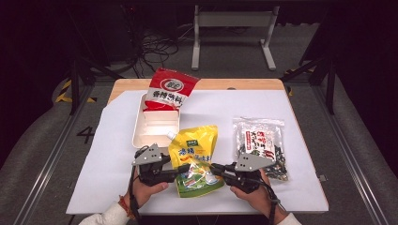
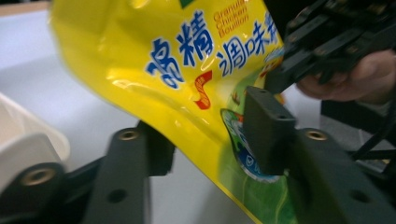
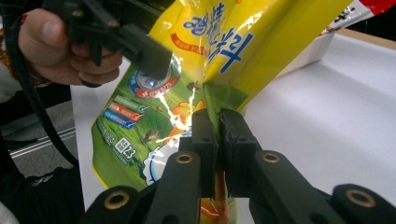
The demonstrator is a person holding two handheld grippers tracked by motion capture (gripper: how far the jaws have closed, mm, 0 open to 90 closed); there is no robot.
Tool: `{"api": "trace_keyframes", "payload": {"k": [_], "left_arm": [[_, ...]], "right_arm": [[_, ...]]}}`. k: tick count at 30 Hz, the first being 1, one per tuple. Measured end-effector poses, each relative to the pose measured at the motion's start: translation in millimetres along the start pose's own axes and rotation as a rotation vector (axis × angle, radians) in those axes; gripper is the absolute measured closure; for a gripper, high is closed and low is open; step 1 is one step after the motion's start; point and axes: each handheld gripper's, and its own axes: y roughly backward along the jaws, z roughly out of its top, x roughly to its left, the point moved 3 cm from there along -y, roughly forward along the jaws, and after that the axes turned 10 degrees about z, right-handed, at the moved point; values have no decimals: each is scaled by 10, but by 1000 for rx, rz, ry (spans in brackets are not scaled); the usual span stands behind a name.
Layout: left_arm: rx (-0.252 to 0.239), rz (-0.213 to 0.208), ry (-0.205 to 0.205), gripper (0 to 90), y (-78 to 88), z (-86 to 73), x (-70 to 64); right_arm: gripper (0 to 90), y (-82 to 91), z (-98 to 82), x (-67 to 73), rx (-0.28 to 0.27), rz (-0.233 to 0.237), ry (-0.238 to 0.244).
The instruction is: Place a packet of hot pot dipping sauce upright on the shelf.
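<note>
A yellow chicken-bouillon pouch [image 1: 195, 157] with blue lettering is held between both grippers near the table's front edge. My left gripper [image 1: 182, 168] straddles the pouch's left side. In the left gripper view its jaws [image 2: 210, 135] stand one in front of and one behind the bulging pouch [image 2: 187, 70], pressing on it. My right gripper [image 1: 215, 168] is shut on the pouch's right edge. In the right gripper view its pads [image 3: 218, 126] pinch a fold of the pouch [image 3: 233, 42], which hangs tilted above the white sheet.
A white rectangular box [image 1: 157, 126] stands behind the pouch, with a red seasoning bag [image 1: 169, 86] leaning on its far end. A clear packet of dark dried food [image 1: 260, 145] lies at the right. A white sheet [image 1: 108, 164] covers the wooden table.
</note>
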Motion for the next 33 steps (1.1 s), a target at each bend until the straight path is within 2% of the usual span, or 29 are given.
{"api": "trace_keyframes", "payload": {"k": [2, 4, 8, 12, 14, 16, 18, 22, 23, 28, 33], "left_arm": [[-15, -29, -23, 706, 24, 32, -5], [-7, -39, -43, 752, 29, 57, -26], [2, -53, -60, 738, 7, 74, -24], [-3, -32, -70, 715, -32, 93, -48], [-17, -18, -86, 711, -40, 114, -61], [-10, -15, -101, 708, -55, 137, -75], [-17, -18, -94, 716, -61, 153, -78], [-19, -53, -75, 784, -79, 191, -54], [-26, -56, -84, 799, -86, 203, -50], [-32, -65, -76, 817, -85, 224, -41], [-22, -55, -81, 819, -84, 214, -17]], "right_arm": [[838, -7, -2, -7, -2, -11, 1], [837, -14, -2, -13, 0, -19, 5], [837, 2, 28, -14, -24, -24, 17], [837, 4, 40, -3, -43, -15, 26], [837, 1, 41, -1, -46, -15, 32], [837, 8, 52, 2, -50, -21, 36], [836, 19, 71, 3, -54, -22, 44], [826, 36, 87, 0, -56, -35, 54], [823, 39, 87, -2, -56, -41, 56], [801, 46, 95, -18, -51, -59, 60], [690, 47, 123, -12, -44, -60, 53]]}}
